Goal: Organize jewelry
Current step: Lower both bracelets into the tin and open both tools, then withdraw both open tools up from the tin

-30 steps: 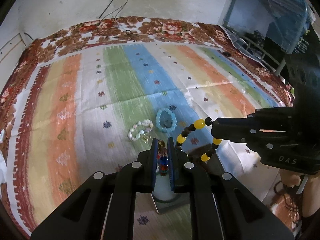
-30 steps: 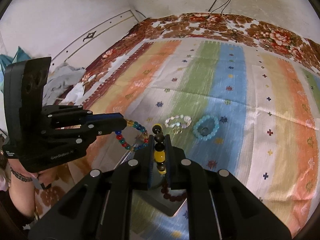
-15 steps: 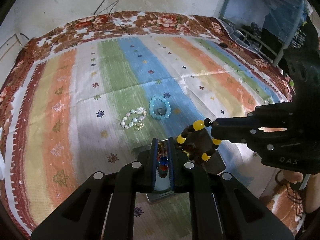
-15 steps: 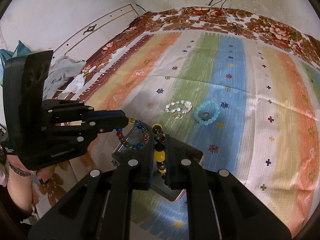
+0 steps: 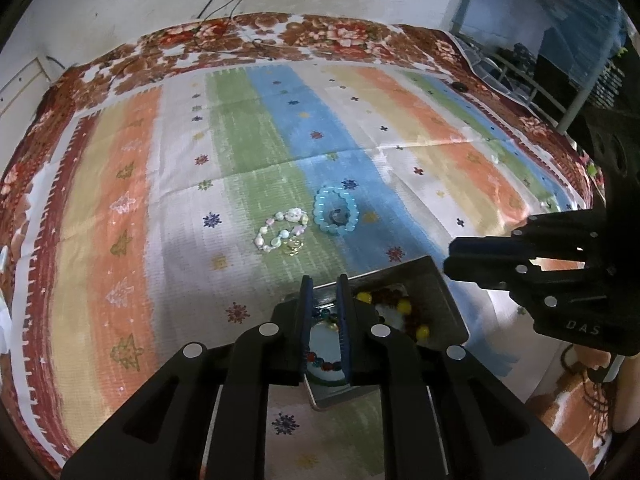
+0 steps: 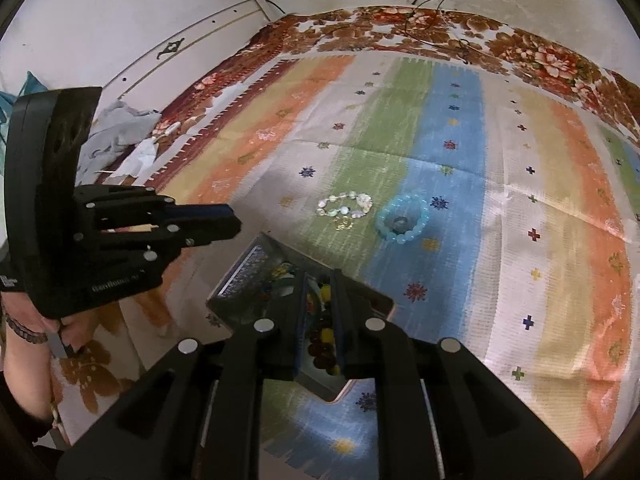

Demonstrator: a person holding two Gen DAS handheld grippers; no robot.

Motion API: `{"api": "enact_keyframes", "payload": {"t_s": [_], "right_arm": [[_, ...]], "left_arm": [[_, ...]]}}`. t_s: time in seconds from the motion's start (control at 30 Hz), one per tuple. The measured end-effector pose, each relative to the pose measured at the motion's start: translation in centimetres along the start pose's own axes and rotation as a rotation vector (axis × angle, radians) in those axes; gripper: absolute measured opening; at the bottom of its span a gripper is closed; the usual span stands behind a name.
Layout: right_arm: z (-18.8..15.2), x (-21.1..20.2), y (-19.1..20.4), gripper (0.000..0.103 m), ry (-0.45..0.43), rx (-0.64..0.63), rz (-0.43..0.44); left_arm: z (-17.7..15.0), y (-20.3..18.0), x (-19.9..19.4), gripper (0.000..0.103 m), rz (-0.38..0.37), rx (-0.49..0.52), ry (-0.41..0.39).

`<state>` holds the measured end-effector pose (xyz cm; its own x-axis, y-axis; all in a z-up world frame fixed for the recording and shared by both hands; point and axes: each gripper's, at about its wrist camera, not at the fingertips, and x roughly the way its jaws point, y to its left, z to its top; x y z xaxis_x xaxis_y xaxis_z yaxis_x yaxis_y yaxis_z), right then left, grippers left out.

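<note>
A striped, flower-bordered cloth (image 5: pixel 248 148) covered the bed, with a small open metal box (image 5: pixel 436 284) near its front edge and both tongs above it.

The left gripper (image 5: pixel 325 312) hung over the box with its jaws a narrow gap apart and nothing between them; through the gap the multicoloured bead bracelet (image 5: pixel 326 364) lay on the box floor. The right gripper (image 6: pixel 318 312) was likewise slightly parted and empty, with the yellow-and-dark bead bracelet (image 6: pixel 326 334) lying in the box below it, beside the other. Further out on the cloth, well apart from the box, the pale shell bracelet (image 5: pixel 280 230) with a small gold charm (image 5: pixel 294 245) touching it lay just beside the light blue bead bracelet (image 5: pixel 335 216). A black cable (image 5: pixel 224 0) ran down the white wall behind.
</note>
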<state>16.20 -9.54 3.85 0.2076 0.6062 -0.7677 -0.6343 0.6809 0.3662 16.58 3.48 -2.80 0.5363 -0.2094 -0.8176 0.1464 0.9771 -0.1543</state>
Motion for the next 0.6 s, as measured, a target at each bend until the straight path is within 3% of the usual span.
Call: {"api": "enact_keyframes", "payload": {"t_s": [0.3,0.37,0.6], "right_arm": [[0.4,0.5,-1.2,0.024,-0.001,0.034,-0.027],[0.5,0.5,-1.3,0.029,-0.003,0.04,-0.03],[1.0,0.8,-2.3,0.038,-0.008,0.076,-0.036]], "left_arm": [[0.6,1.2,0.8,0.017,0.014,-0.037,0.022],[0.7,1.3,1.0,0.022,0.017,-0.041,0.026],[1.6,2.0,2.0,0.029,0.02,-0.055,0.051]]}}
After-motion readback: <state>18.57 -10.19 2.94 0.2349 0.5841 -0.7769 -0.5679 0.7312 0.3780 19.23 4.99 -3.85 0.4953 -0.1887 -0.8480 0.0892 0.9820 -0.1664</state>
